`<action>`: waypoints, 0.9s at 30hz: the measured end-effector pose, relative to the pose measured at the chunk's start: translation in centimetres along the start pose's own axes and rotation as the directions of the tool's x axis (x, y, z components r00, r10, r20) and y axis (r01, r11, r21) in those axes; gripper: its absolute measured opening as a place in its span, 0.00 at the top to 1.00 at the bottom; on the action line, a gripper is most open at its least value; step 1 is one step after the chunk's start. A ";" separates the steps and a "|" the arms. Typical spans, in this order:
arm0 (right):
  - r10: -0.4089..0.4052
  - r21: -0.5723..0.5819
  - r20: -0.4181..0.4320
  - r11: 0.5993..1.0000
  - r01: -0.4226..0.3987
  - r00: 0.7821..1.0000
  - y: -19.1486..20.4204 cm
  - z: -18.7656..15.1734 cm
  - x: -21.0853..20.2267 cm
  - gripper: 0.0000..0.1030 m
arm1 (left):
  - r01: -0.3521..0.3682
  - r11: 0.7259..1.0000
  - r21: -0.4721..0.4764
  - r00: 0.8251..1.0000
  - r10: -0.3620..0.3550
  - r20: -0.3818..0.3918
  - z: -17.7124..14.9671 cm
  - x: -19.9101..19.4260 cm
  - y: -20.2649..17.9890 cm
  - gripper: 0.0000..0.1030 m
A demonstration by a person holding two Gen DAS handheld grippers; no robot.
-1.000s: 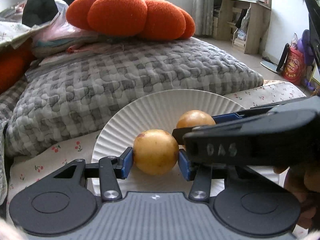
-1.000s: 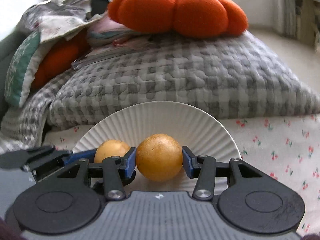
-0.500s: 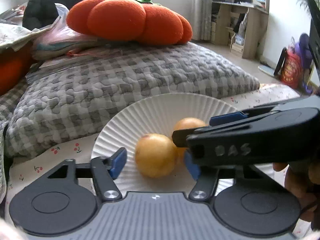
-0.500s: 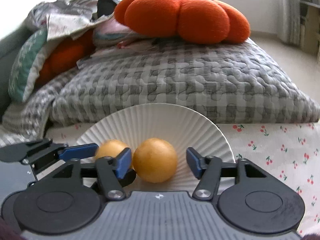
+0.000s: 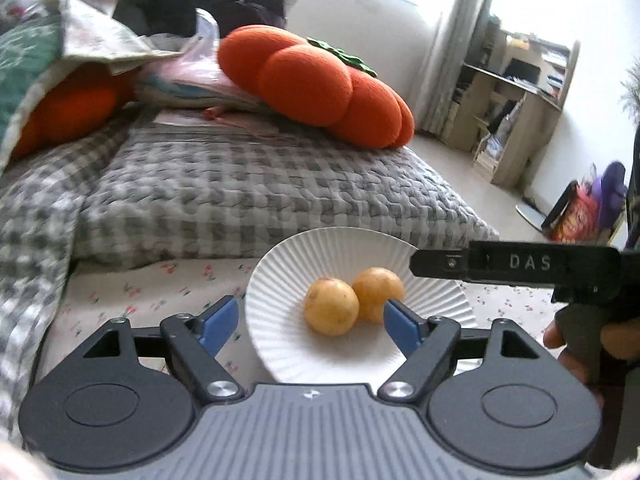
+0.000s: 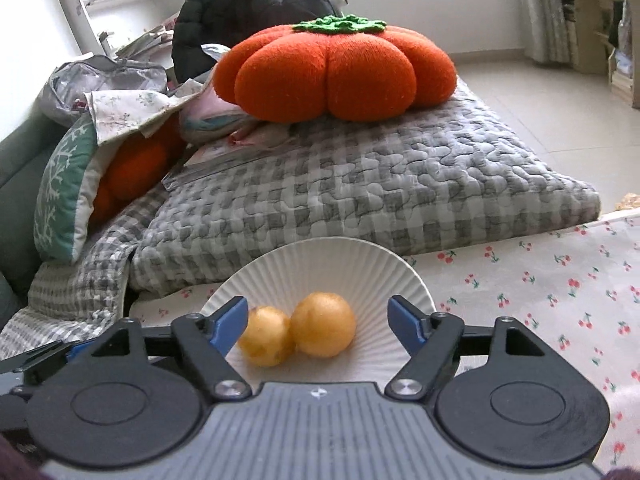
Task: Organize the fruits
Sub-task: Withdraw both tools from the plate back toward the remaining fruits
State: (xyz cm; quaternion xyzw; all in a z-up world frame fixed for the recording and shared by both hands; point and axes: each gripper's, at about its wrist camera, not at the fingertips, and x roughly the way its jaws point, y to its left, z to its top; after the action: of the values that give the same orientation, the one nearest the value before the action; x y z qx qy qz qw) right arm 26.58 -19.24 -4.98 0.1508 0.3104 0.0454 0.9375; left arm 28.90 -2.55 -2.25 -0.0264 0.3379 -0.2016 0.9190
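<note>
Left gripper (image 5: 310, 322): your jaws have just been opening, wide, pads clear of fruit.
Right gripper (image 6: 316, 322): yours likewise, nothing gripped.
Fruits (image 5: 331, 306): two touching on plate (image 5: 280, 276).

Two round yellow-orange fruits (image 5: 331, 306) (image 5: 378, 289) are sitting side by side, touching, free of any grip, in the hollow of a white ribbed paper plate (image 5: 280, 280) that is lying on a cherry-print bedsheet (image 6: 560, 292).
</note>
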 end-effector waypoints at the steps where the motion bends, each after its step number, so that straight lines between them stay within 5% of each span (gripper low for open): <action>1: -0.013 0.000 0.001 1.000 0.013 1.000 0.3 -0.2 -0.5 0.24 | -0.004 1.000 -0.008 1.000 0.004 -0.002 -0.1 -0.6 0.2 0.30; 7: -0.044 -0.034 0.002 0.998 0.044 0.999 1.9 -1.9 -3.6 0.17 | -0.027 0.998 -0.055 1.000 0.028 0.004 -1.3 -4.2 0.5 0.24; 16: -0.054 -0.121 -0.014 0.991 0.052 0.998 4.3 -4.6 -8.3 0.15 | -0.178 0.981 -0.080 0.983 0.175 -0.049 -4.2 -9.2 0.0 0.21; 27: 0.031 -0.173 -0.038 0.984 -0.037 0.999 6.3 -8.9 -14.4 0.12 | -0.216 0.975 -0.050 0.974 0.212 -0.086 -8.7 -15.0 0.1 0.13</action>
State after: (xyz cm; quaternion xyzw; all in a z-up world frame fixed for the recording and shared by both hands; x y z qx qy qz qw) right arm 9.80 -13.53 -1.59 0.0731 0.3189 0.0910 0.9406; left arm 13.09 4.10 0.14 -0.0090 0.3811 -0.0922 0.9199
